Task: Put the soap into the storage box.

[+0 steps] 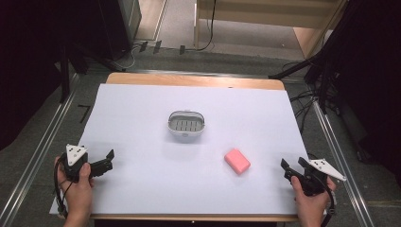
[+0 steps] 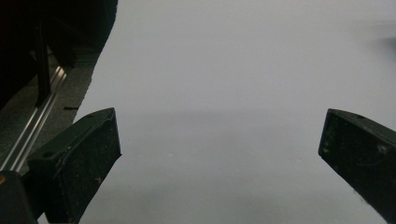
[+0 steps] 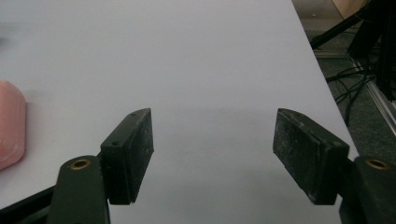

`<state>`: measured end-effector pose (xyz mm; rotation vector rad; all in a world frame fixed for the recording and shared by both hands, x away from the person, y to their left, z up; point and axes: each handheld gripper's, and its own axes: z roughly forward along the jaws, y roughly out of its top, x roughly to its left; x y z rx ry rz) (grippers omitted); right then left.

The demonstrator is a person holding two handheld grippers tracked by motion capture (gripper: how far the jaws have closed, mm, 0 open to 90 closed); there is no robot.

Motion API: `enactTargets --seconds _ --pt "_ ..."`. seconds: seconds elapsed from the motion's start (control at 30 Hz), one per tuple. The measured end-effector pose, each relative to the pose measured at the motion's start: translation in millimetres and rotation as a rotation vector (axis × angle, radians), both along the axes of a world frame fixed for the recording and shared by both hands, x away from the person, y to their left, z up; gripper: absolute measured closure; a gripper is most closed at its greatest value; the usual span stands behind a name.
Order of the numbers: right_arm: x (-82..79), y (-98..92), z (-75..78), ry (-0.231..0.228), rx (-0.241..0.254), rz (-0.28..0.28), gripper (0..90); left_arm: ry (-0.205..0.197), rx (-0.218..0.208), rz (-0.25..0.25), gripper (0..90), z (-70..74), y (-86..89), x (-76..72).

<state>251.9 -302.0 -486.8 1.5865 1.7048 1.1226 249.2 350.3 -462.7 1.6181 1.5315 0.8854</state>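
The pink soap bar (image 1: pixel 237 161) was lying flat on the white-covered bench (image 1: pixel 142 189), down around 4 o'clock from the little white soap dish (image 1: pixel 187 126) that sat near the middle, well apart from it. The right tool (image 1: pixel 287 171) was parked at the bench's 4 o'clock edge with its jaws spread and nothing between them, the soap off at roughly its 10 o'clock, near but not touching. Over at 8 o'clock the left tool (image 1: pixel 110 160) was spread wide too, just bare white bench between its jaws.
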Motion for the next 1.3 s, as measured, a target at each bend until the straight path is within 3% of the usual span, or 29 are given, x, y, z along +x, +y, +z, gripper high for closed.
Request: enactTargets --seconds 0.13,0.23,0.3,0.37,0.43,0.5,0.57,0.67,0.7,0.77,0.83,1.17,1.3 --pt "2.1 3.4 2.2 0.031 -0.017 0.039 32.5 0.010 -0.008 0.003 0.0 -0.1 1.2 1.0" --pt "3.0 7.3 6.6 0.032 -0.058 0.056 34.9 0.011 0.012 -0.031 0.0 -0.3 -1.0 0.9" --pt "3.5 10.2 10.1 0.023 -0.100 0.064 35.0 0.005 0.017 -0.037 0.0 -0.3 -1.7 0.2" --pt "4.9 11.7 12.9 0.015 -0.107 0.102 38.0 0.006 0.014 -0.032 0.0 -0.4 -1.6 0.5" --pt "6.9 12.8 15.2 0.042 -0.101 0.160 40.7 0.011 0.013 -0.029 0.0 -0.3 -1.2 1.0" --pt "7.3 14.4 16.2 0.058 -0.101 0.169 41.4 0.013 0.011 -0.031 0.0 -0.2 -1.0 1.0" --pt "7.6 20.2 19.0 0.104 -0.098 0.197 42.1 0.012 0.015 -0.031 0.0 -0.3 -1.3 1.0" --pt "8.5 27.2 23.3 0.143 -0.124 0.226 42.1 0.012 0.017 -0.032 0.0 -0.4 -2.1 1.0" --pt "9.3 31.6 26.8 0.177 -0.104 0.264 39.2 0.013 0.021 -0.038 0.0 -0.4 -2.3 1.3" --pt "9.9 36.3 29.5 0.197 -0.100 0.311 36.4 0.018 0.023 -0.041 0.0 -0.3 -2.6 1.5" --pt "10.6 39.6 30.4 0.207 -0.115 0.312 34.8 0.020 0.023 -0.041 0.0 -0.3 -2.6 1.6" --pt "22.5 72.1 42.1 0.318 -0.122 0.439 15.1 0.017 0.038 -0.045 0.0 -0.7 -4.7 1.5" --pt "26.1 81.2 44.1 0.351 -0.132 0.469 13.0 0.016 0.047 -0.047 0.0 -0.8 -5.2 1.5"
